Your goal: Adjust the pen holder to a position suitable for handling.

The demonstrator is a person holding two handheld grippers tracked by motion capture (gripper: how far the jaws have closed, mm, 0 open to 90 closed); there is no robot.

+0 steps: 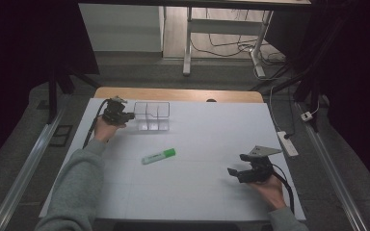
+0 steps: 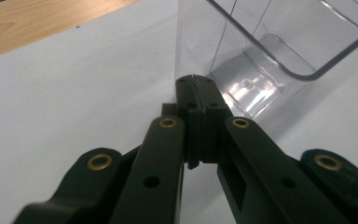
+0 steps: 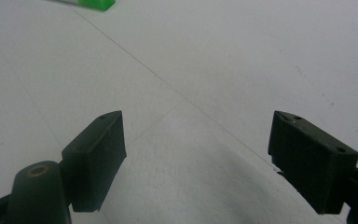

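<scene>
Looking down, high view: a white desk (image 1: 197, 139) carries a clear plastic organizer (image 1: 152, 116) at the far left and a green highlighter (image 1: 158, 156) near the middle.
Left gripper, high view: the left gripper (image 1: 130, 116) sits at the far left of the desk, its tips right at the organizer's left wall; a grey sleeve (image 1: 77, 187) leads to the hand that holds it.
Right gripper, high view: the right gripper (image 1: 237, 165) rests low at the near right, well apart from the highlighter and the organizer.
Left gripper view: the fingers (image 2: 189, 100) are pressed together with a thin clear wall edge of the organizer (image 2: 261, 56) pinched in the seam between them; the box's compartments rise just beyond, standing on the desk (image 2: 74, 107).
Right gripper view: the fingers (image 3: 98, 154) stand wide apart with bare desk (image 3: 214, 70) between them; the highlighter's green end (image 3: 95, 3) shows at the top edge, far ahead.
</scene>
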